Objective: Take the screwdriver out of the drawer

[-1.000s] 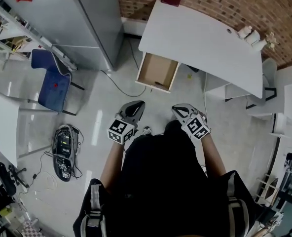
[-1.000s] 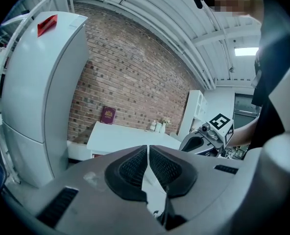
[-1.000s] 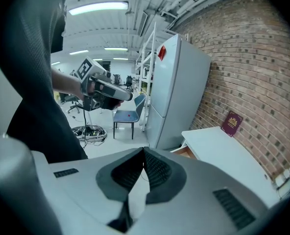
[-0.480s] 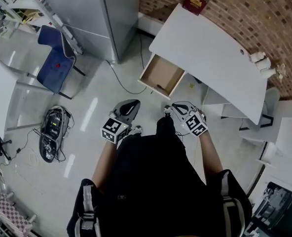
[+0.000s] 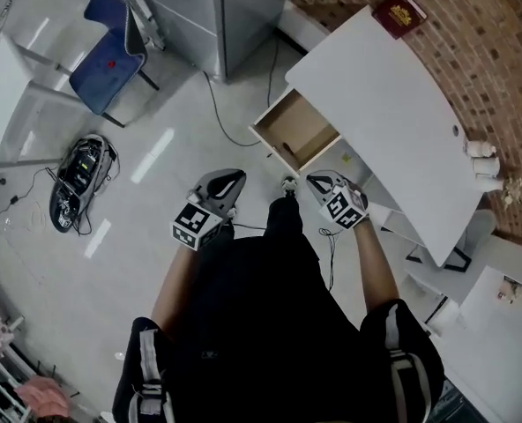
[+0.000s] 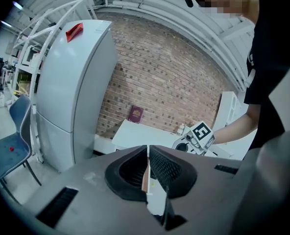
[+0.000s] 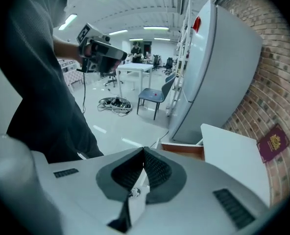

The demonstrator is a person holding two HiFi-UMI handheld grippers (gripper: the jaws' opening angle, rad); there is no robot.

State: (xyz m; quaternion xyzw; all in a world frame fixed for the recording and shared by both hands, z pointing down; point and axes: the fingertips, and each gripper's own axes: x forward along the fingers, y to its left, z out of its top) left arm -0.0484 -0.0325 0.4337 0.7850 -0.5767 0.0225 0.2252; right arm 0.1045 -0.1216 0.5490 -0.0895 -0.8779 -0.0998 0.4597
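The wooden drawer [image 5: 296, 130] stands pulled out from the white table [image 5: 393, 113]; its brown front edge [image 7: 183, 149] also shows in the right gripper view. A small dark thing [image 5: 287, 145] lies near the drawer's front, too small to tell as the screwdriver. My left gripper [image 5: 234, 177] hangs over the floor, left of the drawer, jaws shut and empty [image 6: 148, 149]. My right gripper [image 5: 313, 180] is just short of the drawer's front, tilted down, shut with nothing in it [image 7: 144, 152].
A red book [image 5: 399, 13] lies on the table's far end. A grey fridge [image 5: 217, 7] stands left of the table, a blue chair [image 5: 111, 51] beyond it. A tangle of cables and gear [image 5: 76, 179] lies on the floor at left. A cable [image 5: 234, 135] runs past the drawer.
Both grippers have come forward and lower toward the drawer, the right one further and tipping down. The drawer and table now sit closer in the head view. Both stay shut.
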